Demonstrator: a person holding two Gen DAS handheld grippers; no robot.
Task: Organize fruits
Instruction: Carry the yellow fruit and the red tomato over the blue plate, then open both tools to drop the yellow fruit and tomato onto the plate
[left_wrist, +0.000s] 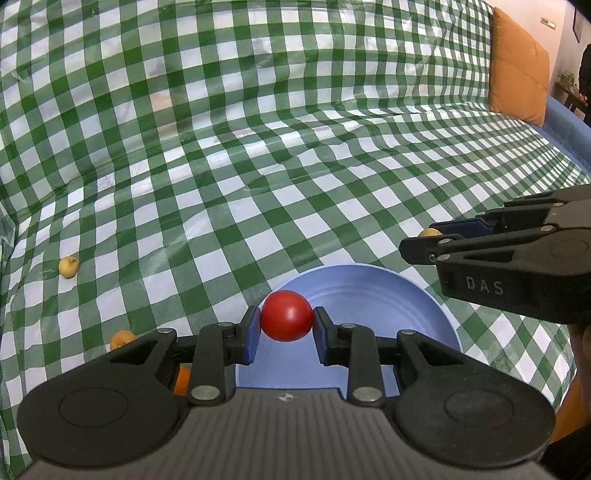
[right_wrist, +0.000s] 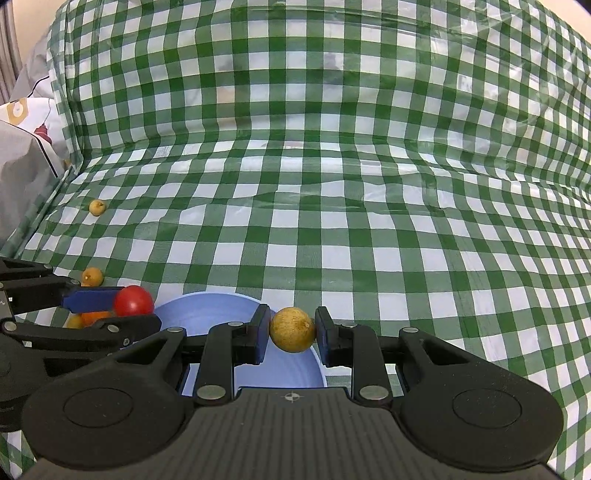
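- My left gripper (left_wrist: 286, 325) is clamped on a red tomato (left_wrist: 286, 315), both blue pads pressed against its sides, and it hangs over the near-left edge of the blue bowl (left_wrist: 388, 291).
- My right gripper (right_wrist: 291, 330) is pinched on a tan round fruit (right_wrist: 292, 329), held above the bowl's right rim (right_wrist: 317, 365) in the right wrist view.
- The bowl sits on a green-and-white checked cloth (left_wrist: 258, 147) that covers the whole seat and runs up the backrest behind it; I see nothing lying inside the bowl.
- From the left wrist view, the right gripper juts in from the right edge, above the bowl's far-right side, with its fruit just peeking past the blue pad (left_wrist: 429, 232).
- From the right wrist view, the left gripper (right_wrist: 125, 306) crosses in from the left, with the tomato (right_wrist: 133, 301) just beside the bowl's left rim.
- Loose on the cloth: one small yellow fruit (left_wrist: 68, 266) far out to the left, and an orange-yellow fruit (left_wrist: 122, 339) close against my left gripper's linkage.
- Something orange (right_wrist: 96, 316) and another yellowish piece (right_wrist: 75, 322) sit under the left gripper's fingers; they are too hidden for me to say what they are.
- An orange cushion (left_wrist: 517, 70) leans at the far right end of the backrest, well apart from the bowl.
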